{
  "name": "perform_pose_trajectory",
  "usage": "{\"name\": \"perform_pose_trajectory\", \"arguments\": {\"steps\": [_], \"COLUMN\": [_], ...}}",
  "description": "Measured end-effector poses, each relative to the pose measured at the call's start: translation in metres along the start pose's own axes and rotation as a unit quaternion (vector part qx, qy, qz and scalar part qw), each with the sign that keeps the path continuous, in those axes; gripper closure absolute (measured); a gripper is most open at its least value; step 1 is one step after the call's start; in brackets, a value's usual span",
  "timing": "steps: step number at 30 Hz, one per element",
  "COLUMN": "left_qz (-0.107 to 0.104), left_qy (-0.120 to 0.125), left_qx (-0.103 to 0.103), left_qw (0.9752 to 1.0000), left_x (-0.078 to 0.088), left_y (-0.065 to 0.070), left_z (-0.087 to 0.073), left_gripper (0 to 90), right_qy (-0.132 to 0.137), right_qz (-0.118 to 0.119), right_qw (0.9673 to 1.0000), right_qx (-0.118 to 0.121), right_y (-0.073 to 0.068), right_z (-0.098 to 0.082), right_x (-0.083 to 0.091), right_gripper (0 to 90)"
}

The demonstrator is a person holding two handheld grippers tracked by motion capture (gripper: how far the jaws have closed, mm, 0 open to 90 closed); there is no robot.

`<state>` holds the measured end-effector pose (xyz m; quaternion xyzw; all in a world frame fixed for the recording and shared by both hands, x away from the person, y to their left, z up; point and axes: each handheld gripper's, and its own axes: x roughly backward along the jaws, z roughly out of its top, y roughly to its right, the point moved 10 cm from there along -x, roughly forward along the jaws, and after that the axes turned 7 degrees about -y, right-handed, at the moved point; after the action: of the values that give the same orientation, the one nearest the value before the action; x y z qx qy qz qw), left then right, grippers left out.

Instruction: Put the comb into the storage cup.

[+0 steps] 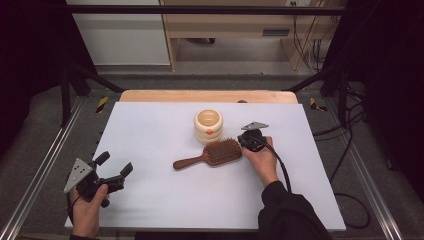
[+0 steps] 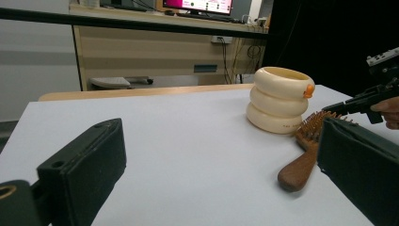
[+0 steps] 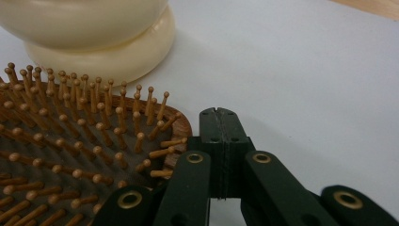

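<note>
The wooden hairbrush (image 1: pixel 212 154) is taken as the landmark: it lies bristles up near the middle of the white table (image 1: pixel 165 200), handle pointing toward the left gripper (image 1: pixel 116 176). That gripper is held nearest the person, well to the near left of the brush, its jaws spread apart with nothing between them. The right gripper (image 3: pixel 220 123) is set just beside the brush head's right edge, jaws pressed together and empty, tip low over the table.

With the jaws together, the brush cannot be gripped; a push is all that is possible. If the rim is nudged off-centre, the brush is likely to be swivelled rather than slid. If it is pushed away from the person, the head may be driven into the cream ringed cup (image 1: pixel 208 126), which stands just behind the brush, touching or nearly so, and the cup could be shoved or tipped. The bristles could also be snagged by the tip.

Beyond the cup, the table's wooden edge (image 1: pixel 207 96) and a pale cabinet (image 1: pixel 235 25) are seen, well clear of the brush.
</note>
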<state>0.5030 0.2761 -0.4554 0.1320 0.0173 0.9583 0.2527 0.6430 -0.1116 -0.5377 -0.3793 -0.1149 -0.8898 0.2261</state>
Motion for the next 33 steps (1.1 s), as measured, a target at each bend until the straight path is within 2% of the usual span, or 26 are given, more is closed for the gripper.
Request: {"name": "perform_pose_trajectory", "arguments": {"steps": [4, 10, 17, 33], "left_qz": [0.0, -0.001, -0.001, -0.003], "left_qy": [0.0, -0.002, -0.001, -0.002], "left_qx": [0.001, 0.0, -0.001, -0.003], "left_qw": [1.0, 1.0, 1.0, 1.0], "left_x": [0.0, -0.001, 0.0, -0.001], "left_y": [0.0, 0.001, 0.001, 0.002], "left_z": [0.0, -0.001, 0.0, 0.0], "left_gripper": [2.0, 2.0, 2.0, 2.1], "right_qy": [-0.001, -0.002, 0.002, 0.008], "right_qz": [0.004, -0.001, 0.008, 0.038], "right_qw": [1.0, 0.9996, 0.999, 0.996], "right_qx": [0.006, 0.027, 0.045, 0.08], "right_y": [-0.004, -0.007, -0.019, -0.066], "right_z": [-0.001, -0.001, -0.001, 0.0], "right_x": [-0.003, -0.001, -0.002, -0.001], "right_gripper": [90.0, 90.0, 90.0, 90.0]}}
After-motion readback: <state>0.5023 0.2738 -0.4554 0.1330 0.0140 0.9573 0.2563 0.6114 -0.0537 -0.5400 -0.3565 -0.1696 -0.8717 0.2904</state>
